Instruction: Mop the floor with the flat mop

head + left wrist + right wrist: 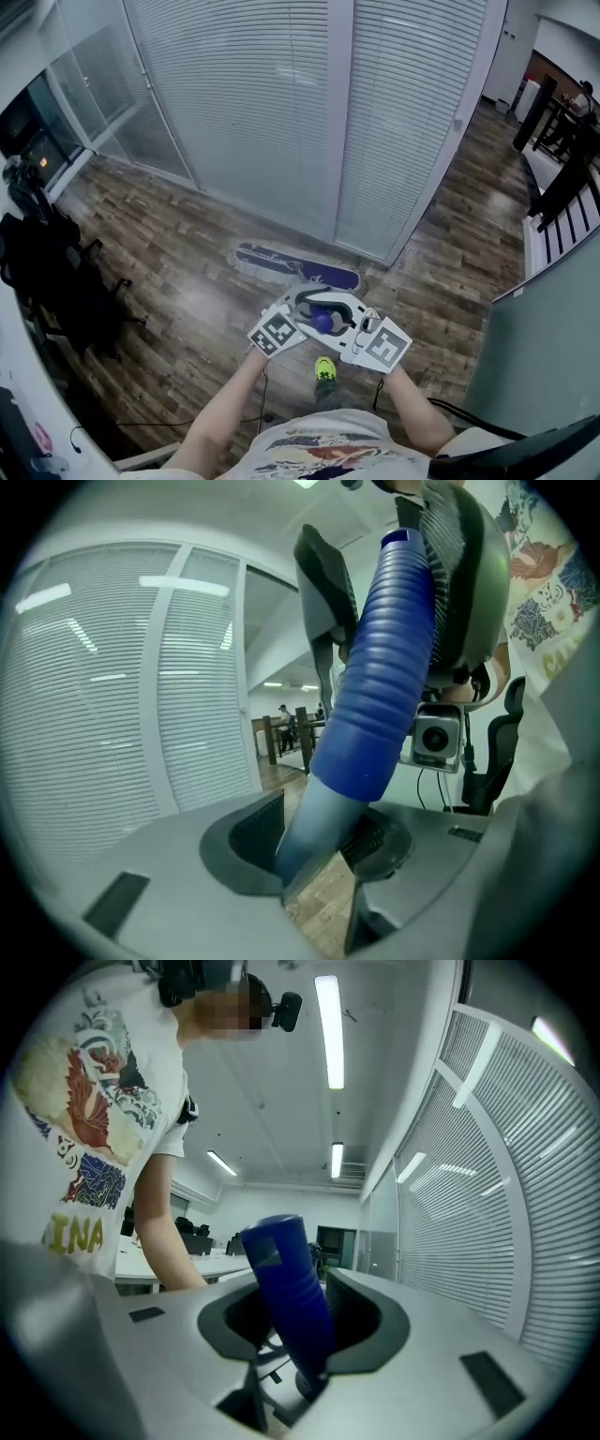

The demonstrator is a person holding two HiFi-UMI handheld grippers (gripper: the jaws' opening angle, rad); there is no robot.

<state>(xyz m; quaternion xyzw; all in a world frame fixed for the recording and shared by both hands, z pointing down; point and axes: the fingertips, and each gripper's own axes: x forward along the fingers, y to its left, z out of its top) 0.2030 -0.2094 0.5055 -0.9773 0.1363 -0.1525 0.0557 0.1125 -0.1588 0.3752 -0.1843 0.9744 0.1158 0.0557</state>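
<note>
Down in the head view, the flat mop (298, 265) lies with its head on the wooden floor (178, 281), just in front of the white blinds (272, 122). Its handle (322, 322) rises to the left gripper (298, 319) and right gripper (352, 330), which meet around its blue top. In the left gripper view, the jaws stand narrow, clamped on the grey pole just under the ribbed blue grip. In the right gripper view, the jaws are likewise narrow and hold the grip's upper end, which sticks up past them.

the mop (296, 265) lies on the floor (187, 300) before the blinds (281, 112), with chairs (56, 272) far to its left
</note>
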